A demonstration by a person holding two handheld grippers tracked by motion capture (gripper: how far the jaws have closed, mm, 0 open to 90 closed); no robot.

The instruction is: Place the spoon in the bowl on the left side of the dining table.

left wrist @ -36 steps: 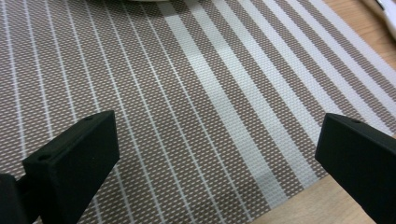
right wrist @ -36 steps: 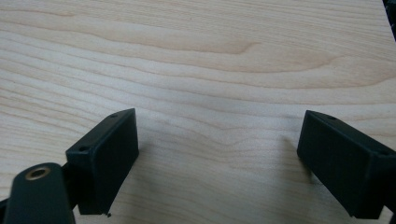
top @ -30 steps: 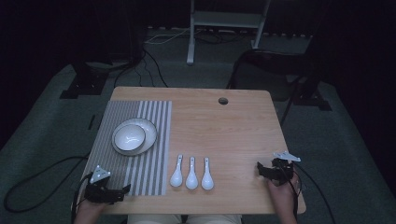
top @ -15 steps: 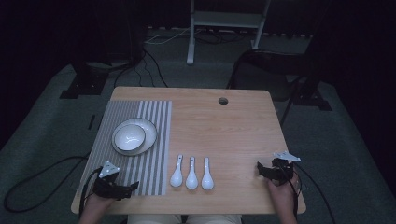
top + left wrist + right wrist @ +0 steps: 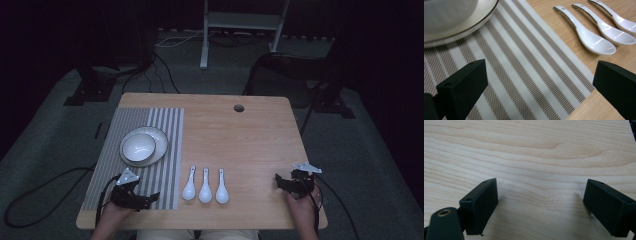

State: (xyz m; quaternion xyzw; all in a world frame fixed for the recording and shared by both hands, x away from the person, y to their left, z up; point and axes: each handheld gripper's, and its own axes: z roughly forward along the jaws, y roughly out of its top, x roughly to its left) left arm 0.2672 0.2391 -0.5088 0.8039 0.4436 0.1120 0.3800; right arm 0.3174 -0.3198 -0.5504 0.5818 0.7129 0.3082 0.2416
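Note:
Three white ceramic spoons (image 5: 205, 186) lie side by side near the table's front edge, bowls toward me; they also appear at the upper right of the left gripper view, spoons (image 5: 596, 32). A white bowl (image 5: 138, 146) sits on a plate (image 5: 159, 141) on the striped placemat (image 5: 150, 170). My left gripper (image 5: 148, 198) hovers open over the mat's front part, pointing right toward the spoons, nothing between its jaws. The same left gripper (image 5: 539, 85) spans mat and mat edge. My right gripper (image 5: 278, 181) rests open at the front right over bare wood; the right gripper (image 5: 540, 202) holds nothing.
The wooden table (image 5: 250, 145) has a round cable hole (image 5: 239, 108) near its far edge. Beyond it stand a white frame leg (image 5: 204, 35) and dark stands, with cables on the grey floor.
My left gripper has moved right and a little forward along the mat's front, closer to the spoons. The right gripper has stayed put.

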